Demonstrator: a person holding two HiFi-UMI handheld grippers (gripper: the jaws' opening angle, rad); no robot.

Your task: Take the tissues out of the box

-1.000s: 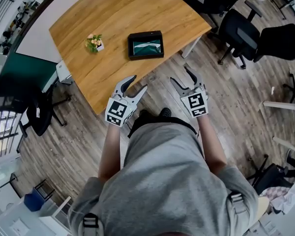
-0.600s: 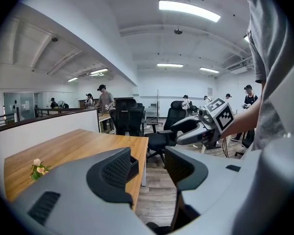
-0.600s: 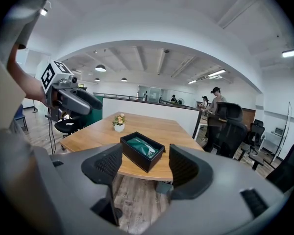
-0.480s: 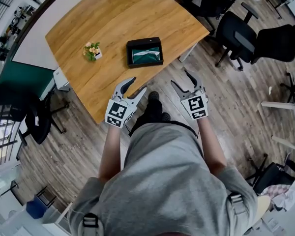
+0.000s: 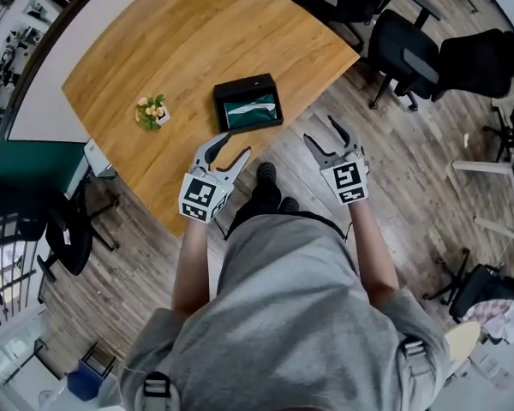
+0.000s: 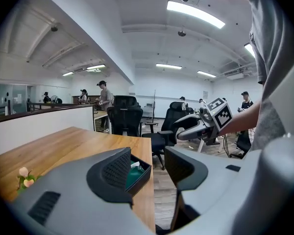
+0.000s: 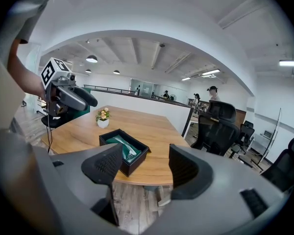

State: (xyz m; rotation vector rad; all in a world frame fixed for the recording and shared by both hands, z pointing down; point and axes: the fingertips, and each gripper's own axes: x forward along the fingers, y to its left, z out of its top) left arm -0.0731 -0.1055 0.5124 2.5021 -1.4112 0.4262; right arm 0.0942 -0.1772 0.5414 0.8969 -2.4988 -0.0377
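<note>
Tissues in a green pack [image 5: 253,110] lie inside a shallow black rectangular box [image 5: 248,84], which rests on the light wooden table [image 5: 197,32] near its front edge. A small potted plant with pale flowers [image 5: 151,110] stands to the left of the box, apart from it. The left gripper [image 5: 237,144] and the right gripper [image 5: 319,130] hang in the air on the person's side of the box (neither touches it), each with jaws spread wide and nothing between them. Black office chairs [image 5: 403,50] stand off to the right.
</note>
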